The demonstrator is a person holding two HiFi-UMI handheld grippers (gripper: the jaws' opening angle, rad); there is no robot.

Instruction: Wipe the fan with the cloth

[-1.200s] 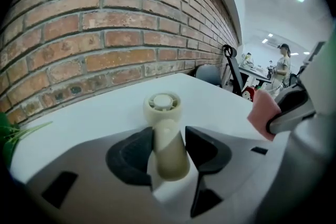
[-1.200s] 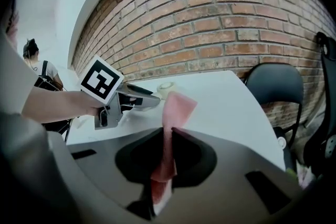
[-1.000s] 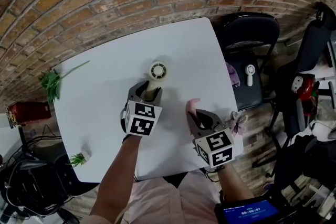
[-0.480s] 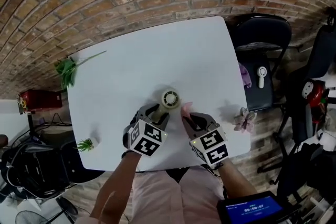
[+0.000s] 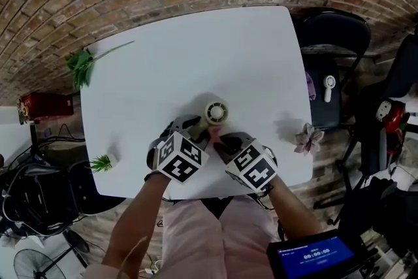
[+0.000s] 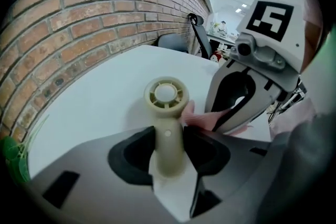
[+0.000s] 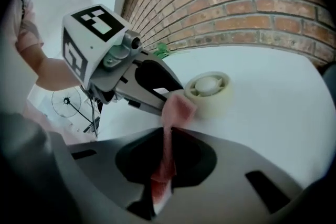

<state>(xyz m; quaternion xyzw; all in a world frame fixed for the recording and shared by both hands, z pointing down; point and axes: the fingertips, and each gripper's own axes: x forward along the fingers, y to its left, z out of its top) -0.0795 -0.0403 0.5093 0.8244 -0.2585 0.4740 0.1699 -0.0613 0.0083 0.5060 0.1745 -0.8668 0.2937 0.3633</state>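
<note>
Two jobs split: left gripper [image 6: 168,149] jaws clamp fan [image 6: 166,96] handle, steadying it; right gripper [image 7: 167,157] jaws pinch pink cloth [image 7: 176,107], free end touching fan head, ready for wiping.

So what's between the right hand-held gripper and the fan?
The pink cloth, pinched in the right hand-held gripper, reaches the fan; the right gripper view shows it.

The fan [image 5: 216,112] is near the front edge of the white worktop [image 5: 196,49]. The left tongs [image 5: 193,126] reach the fan from its lower left. The right tongs [image 5: 225,139] lie just below the fan, with the pink cloth [image 5: 213,134] touching it. A green sprig [image 5: 81,66] lies far left of the fan, and a pink flower [image 5: 307,138] lies to its right.
</note>
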